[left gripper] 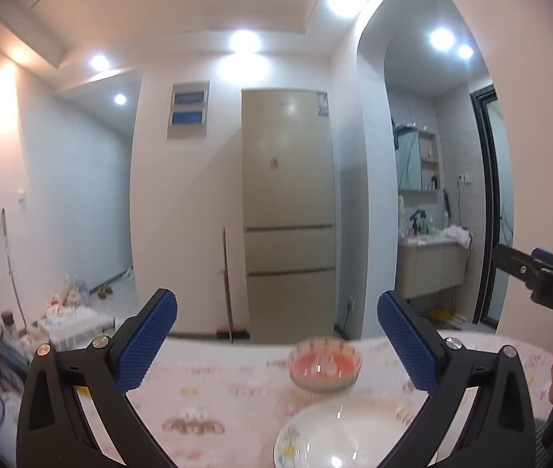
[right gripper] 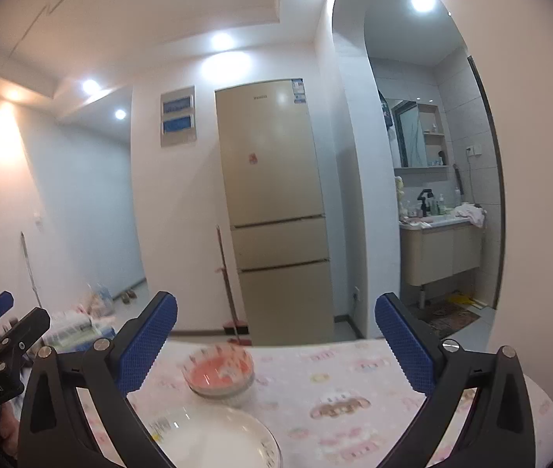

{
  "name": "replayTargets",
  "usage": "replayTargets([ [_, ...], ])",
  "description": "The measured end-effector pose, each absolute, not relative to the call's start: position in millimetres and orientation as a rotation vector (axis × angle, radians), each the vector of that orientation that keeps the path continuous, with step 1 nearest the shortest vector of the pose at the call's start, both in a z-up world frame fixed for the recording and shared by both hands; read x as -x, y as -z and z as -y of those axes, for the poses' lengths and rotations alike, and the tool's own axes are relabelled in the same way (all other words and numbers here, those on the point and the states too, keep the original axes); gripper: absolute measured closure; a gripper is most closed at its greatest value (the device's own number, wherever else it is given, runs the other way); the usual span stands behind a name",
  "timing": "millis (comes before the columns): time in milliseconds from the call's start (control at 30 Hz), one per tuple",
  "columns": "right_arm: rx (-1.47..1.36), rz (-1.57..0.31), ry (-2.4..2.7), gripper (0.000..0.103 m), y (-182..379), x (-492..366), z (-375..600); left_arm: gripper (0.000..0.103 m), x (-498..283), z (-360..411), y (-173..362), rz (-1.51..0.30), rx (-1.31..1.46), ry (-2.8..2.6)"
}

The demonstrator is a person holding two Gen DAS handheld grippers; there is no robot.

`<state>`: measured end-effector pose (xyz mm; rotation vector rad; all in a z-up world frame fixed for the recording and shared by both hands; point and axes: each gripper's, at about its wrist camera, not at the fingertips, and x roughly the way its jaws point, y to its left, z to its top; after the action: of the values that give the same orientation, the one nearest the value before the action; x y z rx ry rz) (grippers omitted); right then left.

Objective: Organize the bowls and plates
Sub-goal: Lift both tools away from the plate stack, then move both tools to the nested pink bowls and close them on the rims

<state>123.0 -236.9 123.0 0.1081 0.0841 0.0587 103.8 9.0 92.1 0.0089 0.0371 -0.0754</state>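
Left wrist view — left gripper point(left gripper: 276, 335) agape above bowl point(left gripper: 325, 364)

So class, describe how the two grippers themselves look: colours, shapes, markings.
Both the left gripper and right gripper have black angular arms with silver and brass-coloured pivot screws. The fingers carry blue, cross-hatched pads. White lettering marks each body.

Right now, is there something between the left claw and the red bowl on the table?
Nothing visible blocks it. The left claw is open and held above the table, and the red bowl sits ahead of it, slightly right of centre. The white plate lies nearer to the camera than the bowl, low on the table.
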Motion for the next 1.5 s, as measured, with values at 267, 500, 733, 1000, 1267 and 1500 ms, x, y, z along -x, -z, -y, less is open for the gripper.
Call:
replayTargets([
  [267, -0.206, -0.047, -0.156, 0.0, -177, -162, 244, 0.0, -138, -5, -158, 0.019, 0.018, 0.158],
  [500, -0.231, -0.064, -0.152, 0.0, -178, -203, 240, 0.0, -164, 9, -170, 0.081, -0.045, 0.127],
  [733, -0.209, -0.043, -0.137, 0.0, -158, -219, 240, 0.0, -172, 10, -143, 0.069, -0.007, 0.156],
  [1000, -0.212, -0.086, -0.113, 0.0, -124, -250, 235, 0.0, -215, 19, -110, 0.034, -0.062, 0.082],
  [1267, -0.23, -0.267, -0.121, 0.0, -88, -300, 243, 0.0, -269, -18, -75, -0.185, 0.208, 0.148],
  [1500, -0.325, -0.55, -0.317, 0.0, -33, -353, 236, 0.001, -341, -43, -12, -0.682, 0.41, 0.192],
])
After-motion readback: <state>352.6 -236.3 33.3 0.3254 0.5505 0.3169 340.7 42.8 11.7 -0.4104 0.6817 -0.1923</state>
